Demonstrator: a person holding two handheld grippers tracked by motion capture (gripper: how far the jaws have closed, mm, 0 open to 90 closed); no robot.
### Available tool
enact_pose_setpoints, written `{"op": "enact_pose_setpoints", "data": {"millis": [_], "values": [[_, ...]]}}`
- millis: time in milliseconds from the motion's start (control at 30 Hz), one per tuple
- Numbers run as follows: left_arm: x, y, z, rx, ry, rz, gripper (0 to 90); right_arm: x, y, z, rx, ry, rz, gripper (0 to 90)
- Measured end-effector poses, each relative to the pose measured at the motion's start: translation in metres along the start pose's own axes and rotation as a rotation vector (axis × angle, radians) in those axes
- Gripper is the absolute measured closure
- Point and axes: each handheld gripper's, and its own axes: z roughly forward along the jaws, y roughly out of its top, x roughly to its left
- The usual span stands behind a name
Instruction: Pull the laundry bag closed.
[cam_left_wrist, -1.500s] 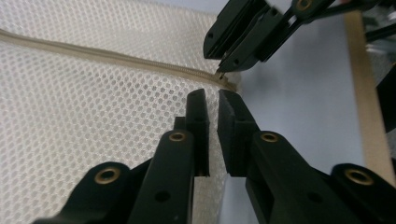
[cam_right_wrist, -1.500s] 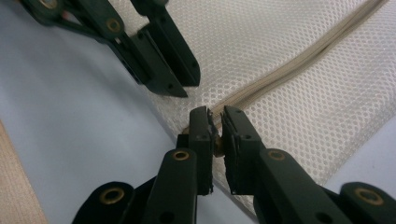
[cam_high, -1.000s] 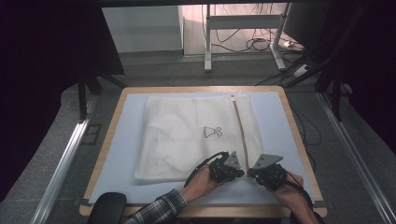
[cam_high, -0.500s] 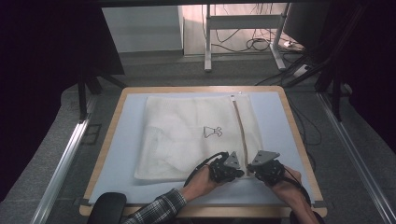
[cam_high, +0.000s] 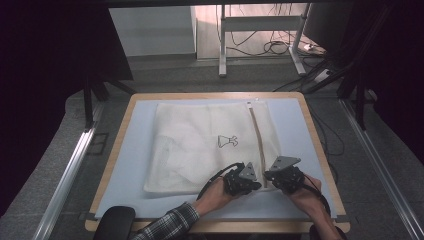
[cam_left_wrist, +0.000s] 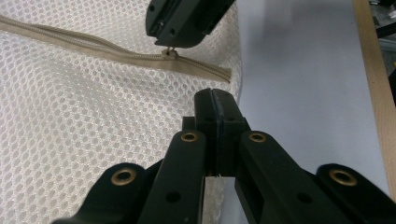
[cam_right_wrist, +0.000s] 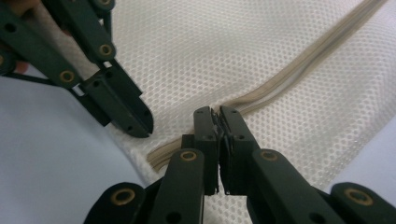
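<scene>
A white mesh bag (cam_high: 200, 145) with a small black dress print lies flat on a pale blue mat (cam_high: 130, 165). Its beige zipper (cam_high: 257, 135) runs down the right side toward me. My left gripper (cam_high: 256, 184) sits at the bag's near edge. In the left gripper view, my left gripper (cam_left_wrist: 212, 95) is shut, with mesh (cam_left_wrist: 70, 130) pinched between the jaws. My right gripper (cam_high: 270, 176) is beside it at the zipper's near end. There my right gripper (cam_left_wrist: 175, 44) is shut on the zipper pull (cam_left_wrist: 169, 52). In the right gripper view, its shut tips (cam_right_wrist: 215, 113) rest on the zipper (cam_right_wrist: 299, 70).
The mat covers a wooden-rimmed table (cam_high: 320, 145). Bare mat lies to the left and right of the bag. Beyond the table are a dark floor, a white desk frame (cam_high: 222, 45) and loose cables (cam_high: 280, 47). A metal rail (cam_high: 65, 180) runs along the left.
The right gripper has edged slightly away from the table's front edge at the zipper's near end. The left gripper and the bag look unmoved.
</scene>
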Motion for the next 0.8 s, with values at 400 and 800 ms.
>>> {"op": "enact_pose_setpoints", "data": {"millis": [400,800], "values": [[0.001,0.000,0.000,0.000,-0.007,-0.009,90.0,-0.013,0.004,0.007,-0.011,-0.015,0.028,86.2],[0.001,0.000,0.000,-0.002,-0.008,-0.013,90.0,-0.027,0.008,0.017,-0.013,-0.022,0.063,86.1]]}}
